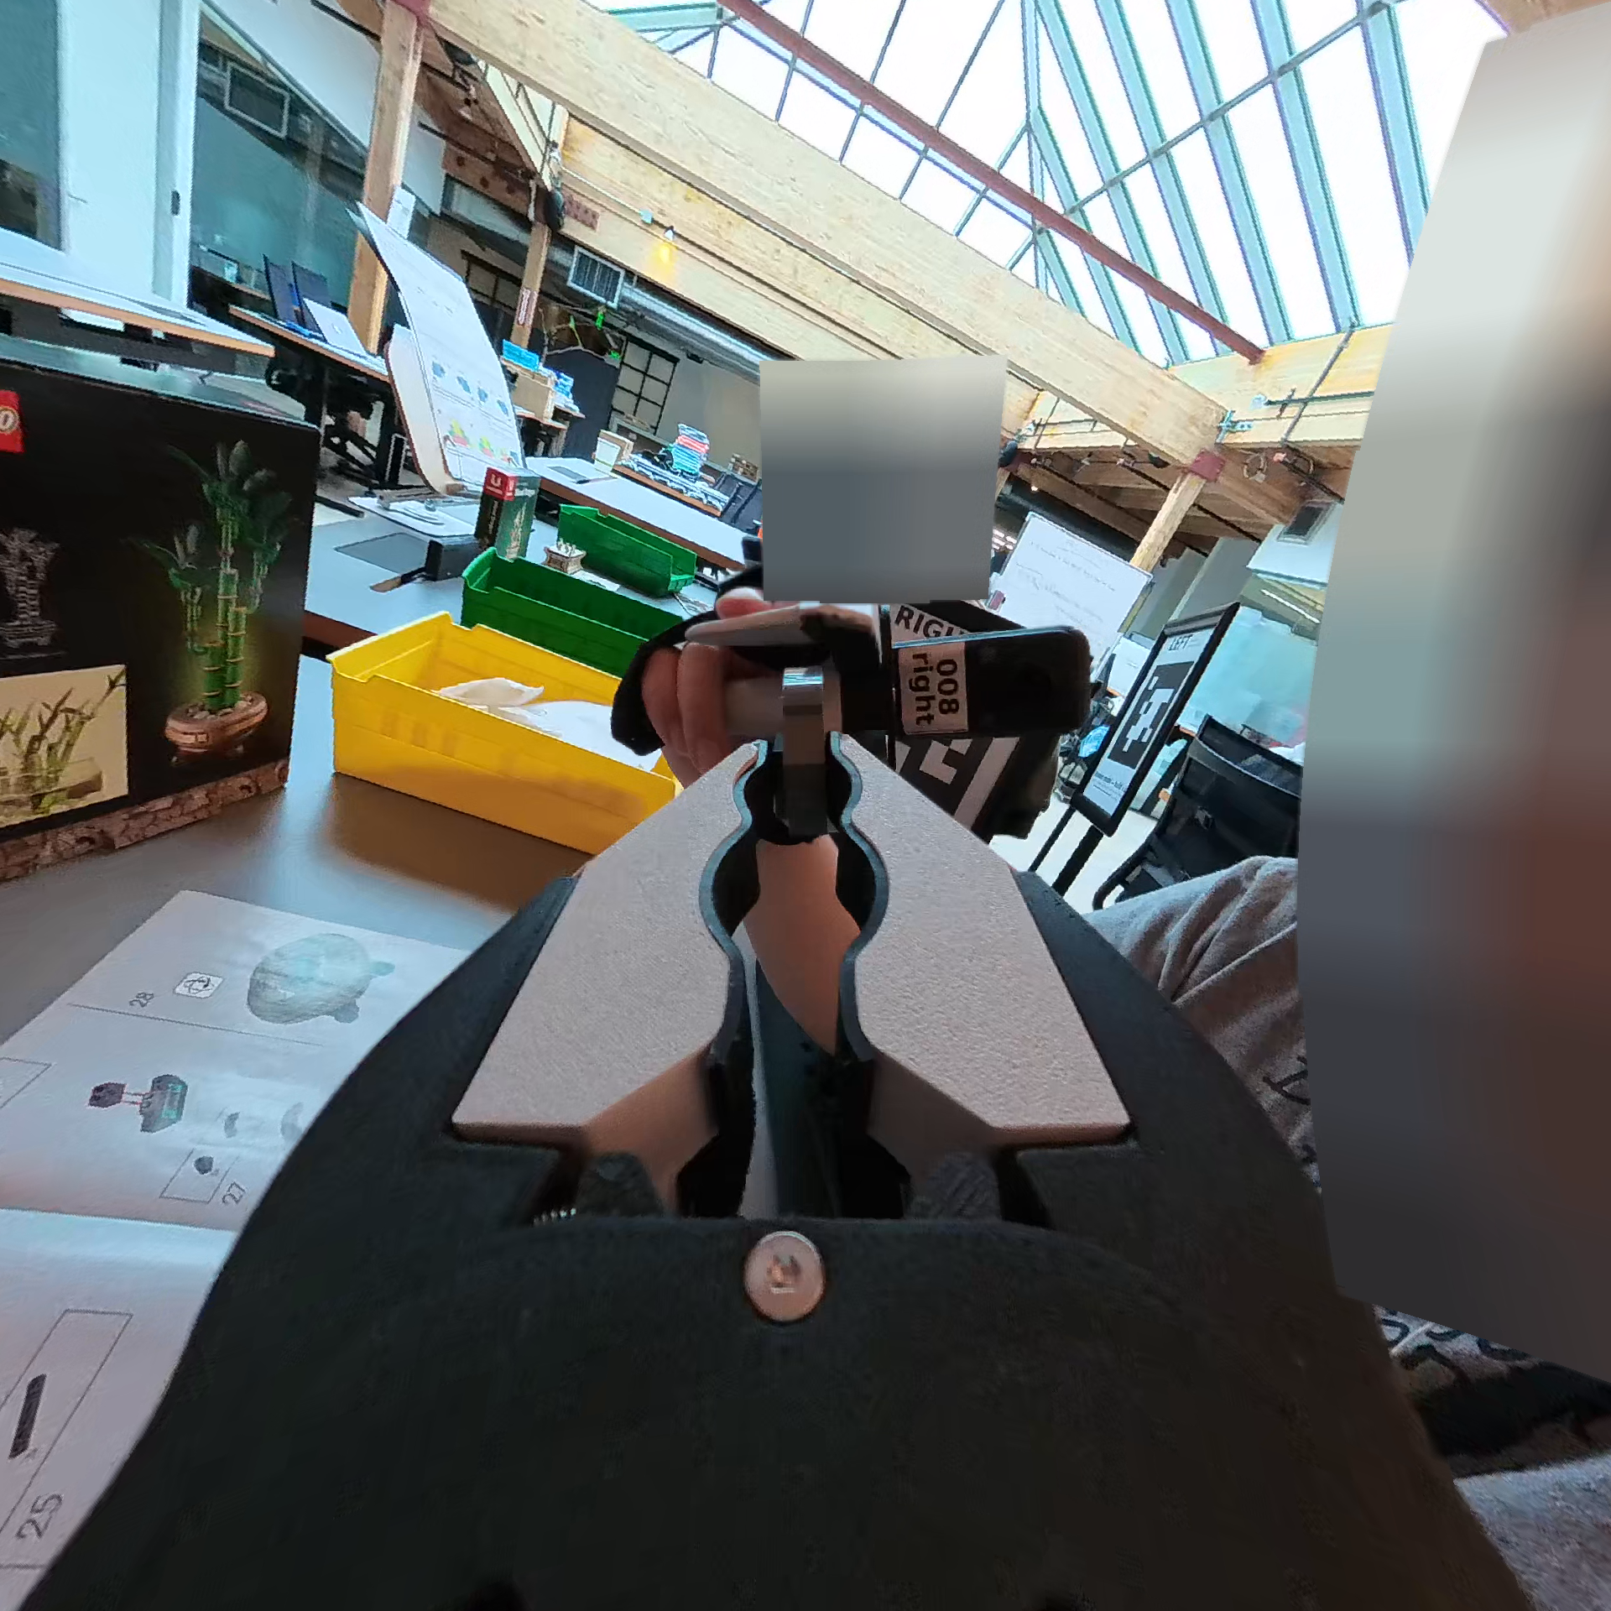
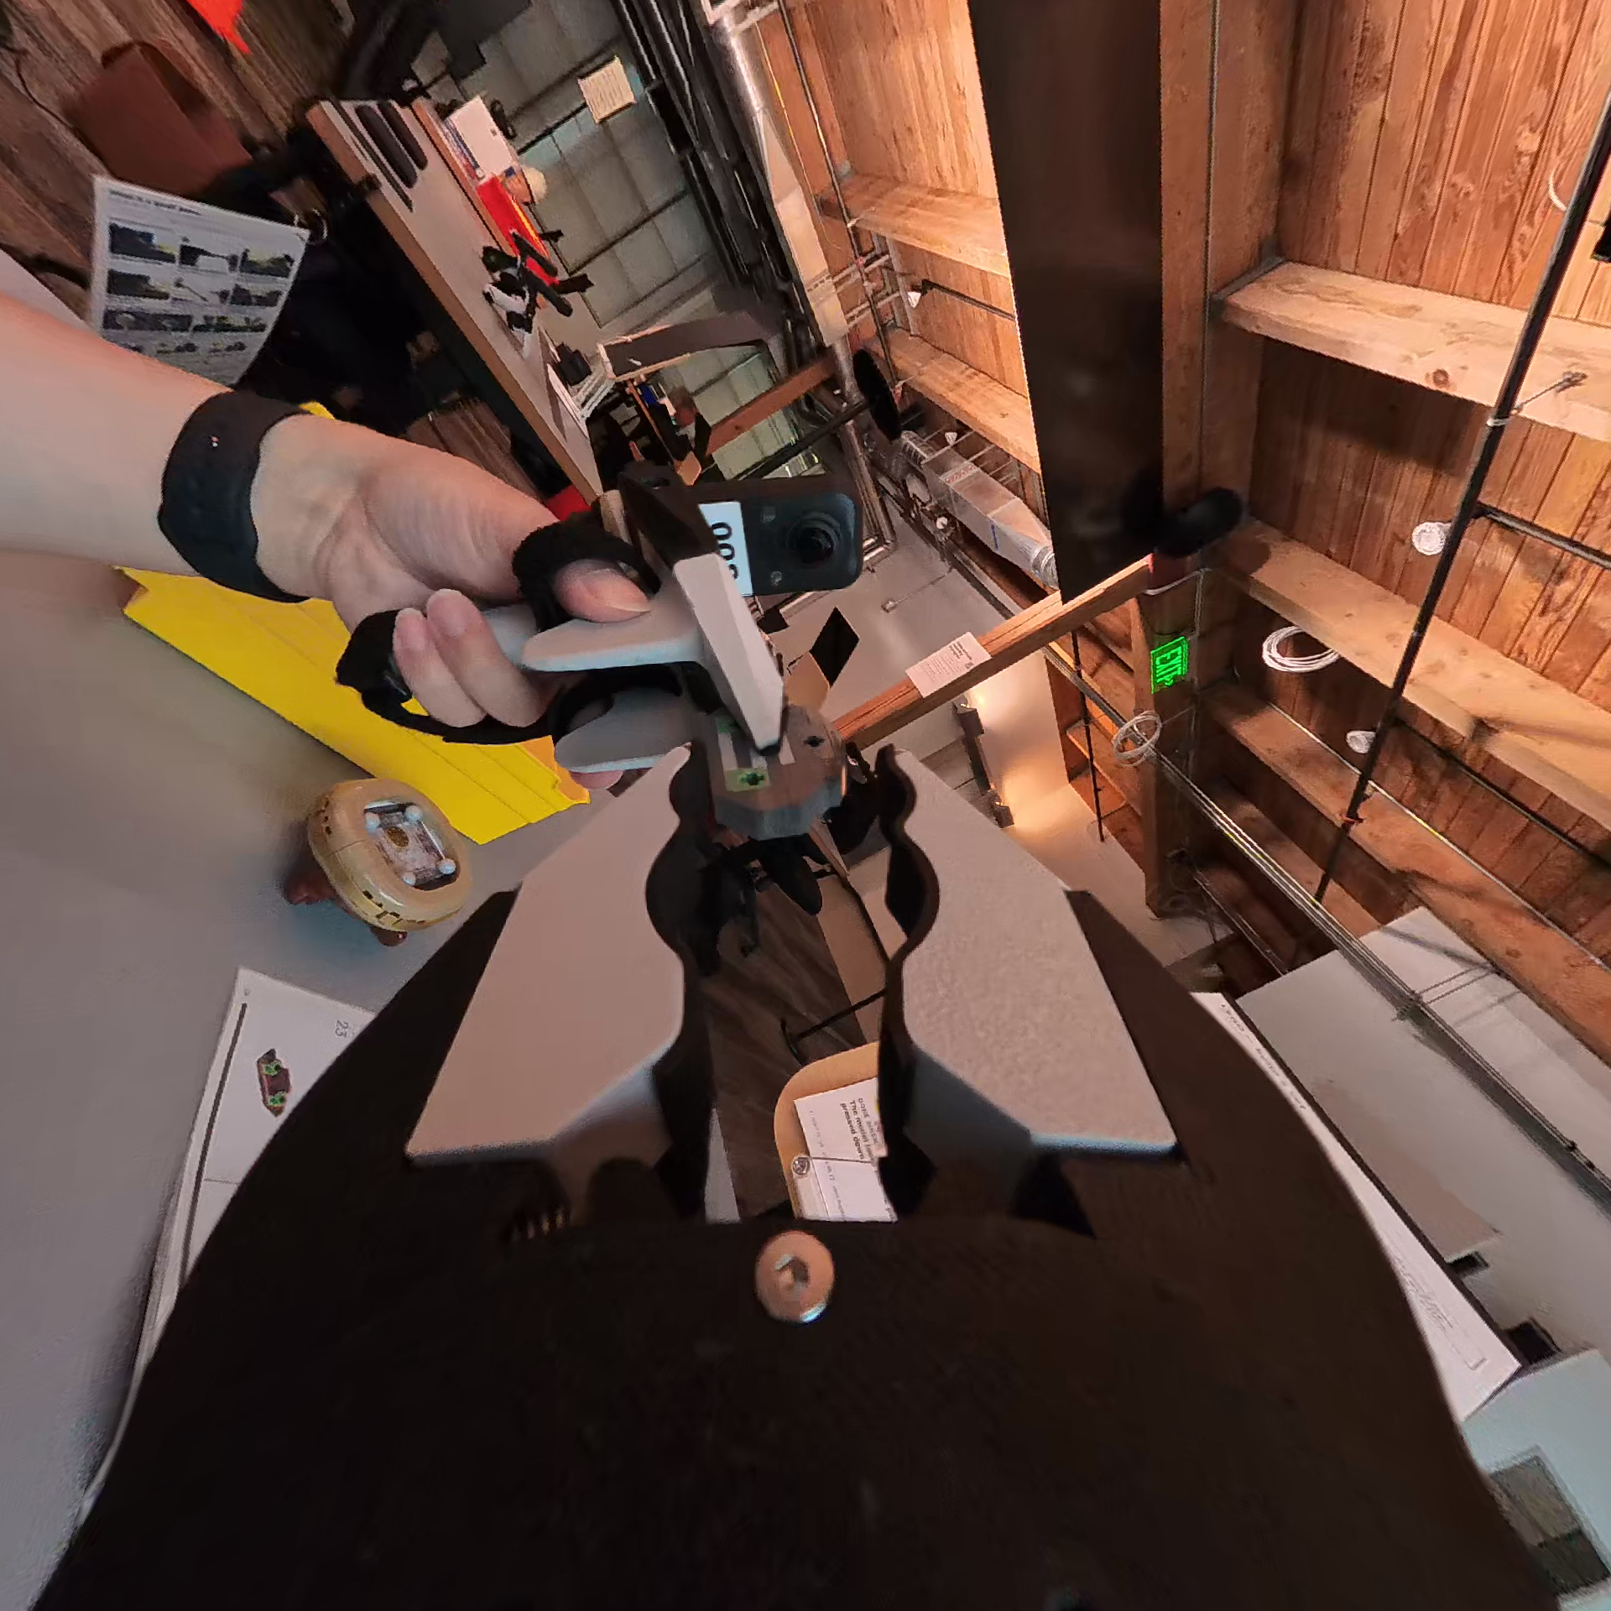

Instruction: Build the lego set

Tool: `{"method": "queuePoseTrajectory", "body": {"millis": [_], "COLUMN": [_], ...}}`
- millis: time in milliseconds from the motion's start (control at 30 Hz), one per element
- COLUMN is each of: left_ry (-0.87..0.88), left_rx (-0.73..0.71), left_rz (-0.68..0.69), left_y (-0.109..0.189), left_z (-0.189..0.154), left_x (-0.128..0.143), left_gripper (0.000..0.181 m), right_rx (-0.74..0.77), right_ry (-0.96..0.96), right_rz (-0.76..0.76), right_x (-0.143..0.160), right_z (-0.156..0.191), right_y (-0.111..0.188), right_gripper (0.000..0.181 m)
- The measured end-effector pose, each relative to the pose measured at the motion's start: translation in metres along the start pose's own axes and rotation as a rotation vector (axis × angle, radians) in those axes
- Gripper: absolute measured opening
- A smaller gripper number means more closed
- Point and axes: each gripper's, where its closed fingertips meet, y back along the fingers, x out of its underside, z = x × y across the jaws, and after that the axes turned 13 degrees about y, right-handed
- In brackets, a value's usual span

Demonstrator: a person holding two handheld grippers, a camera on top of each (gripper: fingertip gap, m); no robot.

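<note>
Pinching a small grey-brown lego piece between its nearly closed tips, the left gripper holds it up in the air above the table. In the left wrist view the piece shows edge-on as a thin grey sliver. In the right wrist view green bits show on its brown top.

The right gripper faces it head-on with its fingers spread. The piece sits just ahead of the gap between them, and neither tip visibly touches it. A hand with black straps on the fingers and a black wristband grips the left tool.

Below, an open instruction booklet lies flat on the table near both tools. A tan, rounded lego base rests tilted on the tabletop beyond the booklet, just beside the yellow bin. The bin holds white bags.

To the left stands the dark lego box, upright, with a bamboo plant pictured on it. Farther back sit two green bins on other tables. Overhead are wooden beams and a glass skylight.
</note>
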Motion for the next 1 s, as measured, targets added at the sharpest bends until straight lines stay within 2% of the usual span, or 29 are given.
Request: {"method": "queuePoseTrajectory", "body": {"millis": [133, 533, 1000], "left_ry": [0.026, 0.004, -0.014], "left_rx": [0.020, 0.015, 0.011], "left_rz": [-0.025, 0.002, 0.022], "left_y": [-0.002, -0.001, -0.005], "left_z": [-0.005, -0.011, -0.010], "left_x": [-0.002, 0.001, 0.005], "left_gripper": [0.008, 0.009, 0.009], "right_rx": [0.026, 0.022, -0.038], "right_ry": [0.063, 0.067, 0.103], "right_rz": [0.007, 0.003, 0.045], "right_x": [-0.005, -0.011, -0.008], "right_z": [-0.001, -0.002, 0.003], "right_y": [0.001, 0.001, 0.005], "right_gripper": [0.030, 0.034, 0.030]}}
